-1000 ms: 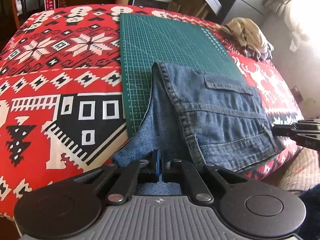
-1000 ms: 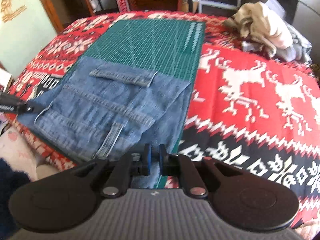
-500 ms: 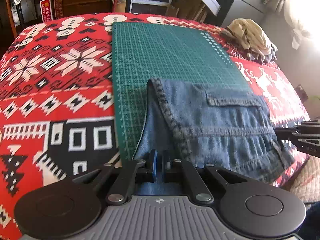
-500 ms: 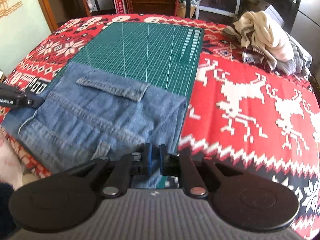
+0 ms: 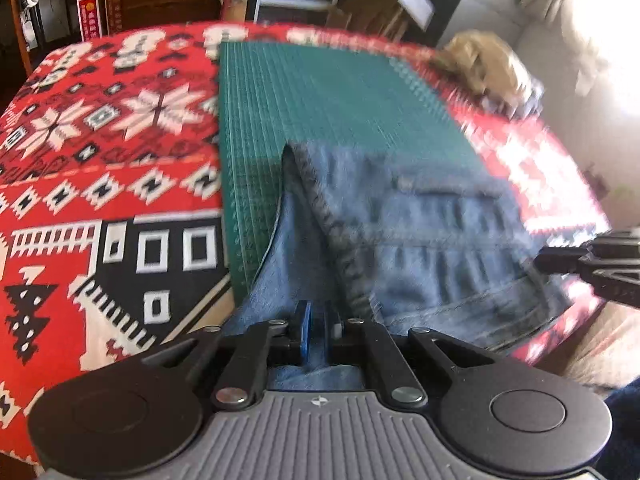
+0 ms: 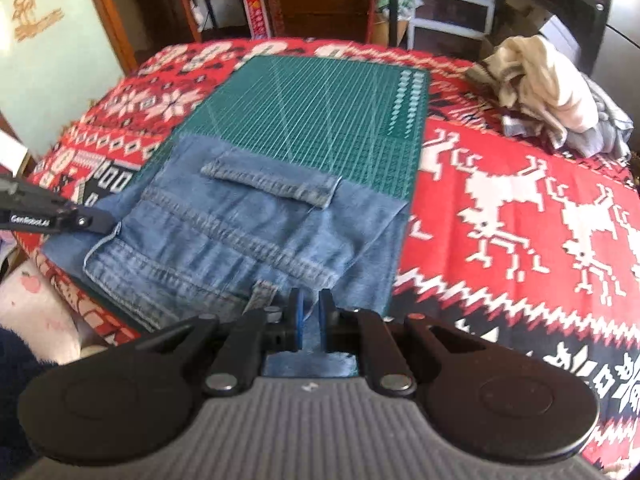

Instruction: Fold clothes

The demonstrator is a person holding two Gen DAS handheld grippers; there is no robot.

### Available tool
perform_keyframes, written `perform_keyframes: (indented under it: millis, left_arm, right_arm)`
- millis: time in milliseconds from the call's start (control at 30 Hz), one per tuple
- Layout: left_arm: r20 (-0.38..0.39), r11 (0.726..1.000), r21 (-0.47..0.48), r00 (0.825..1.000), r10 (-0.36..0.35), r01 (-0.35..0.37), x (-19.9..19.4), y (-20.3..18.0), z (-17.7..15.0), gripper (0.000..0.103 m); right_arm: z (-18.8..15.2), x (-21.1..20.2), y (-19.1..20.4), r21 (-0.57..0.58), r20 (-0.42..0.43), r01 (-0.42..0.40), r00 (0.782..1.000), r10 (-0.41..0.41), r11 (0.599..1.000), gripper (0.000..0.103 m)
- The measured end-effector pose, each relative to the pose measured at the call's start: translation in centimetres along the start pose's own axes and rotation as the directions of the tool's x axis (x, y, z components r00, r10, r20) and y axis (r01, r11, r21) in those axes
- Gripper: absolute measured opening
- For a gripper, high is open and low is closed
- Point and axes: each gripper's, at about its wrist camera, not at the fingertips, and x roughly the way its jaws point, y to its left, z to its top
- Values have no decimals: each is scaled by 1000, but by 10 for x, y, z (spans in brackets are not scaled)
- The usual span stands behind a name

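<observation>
Denim garment [image 6: 256, 236] on green mat [image 6: 320, 104]; left gripper [image 5: 317, 330], right gripper [image 6: 309, 320] each pinching near edge.

Folded blue denim garment [image 6: 248, 240], mat's near end.

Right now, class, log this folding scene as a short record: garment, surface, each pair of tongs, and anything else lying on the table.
garment: denim garment, partly folded
surface: green cutting mat on red patterned tablecloth
left tongs: shut on denim's near edge
right tongs: shut on denim's near edge
also on table: pile of clothes, far right
</observation>
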Motion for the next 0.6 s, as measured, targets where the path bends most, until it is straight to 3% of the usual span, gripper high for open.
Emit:
perform_keyframes:
  millis: [600]
  left_arm:
    - [-20,1000,7,1000,2,-2,-29,13,-27,5]
  right_arm:
    - [-25,-15,-20,57,-33,9,999,-7,998,8]
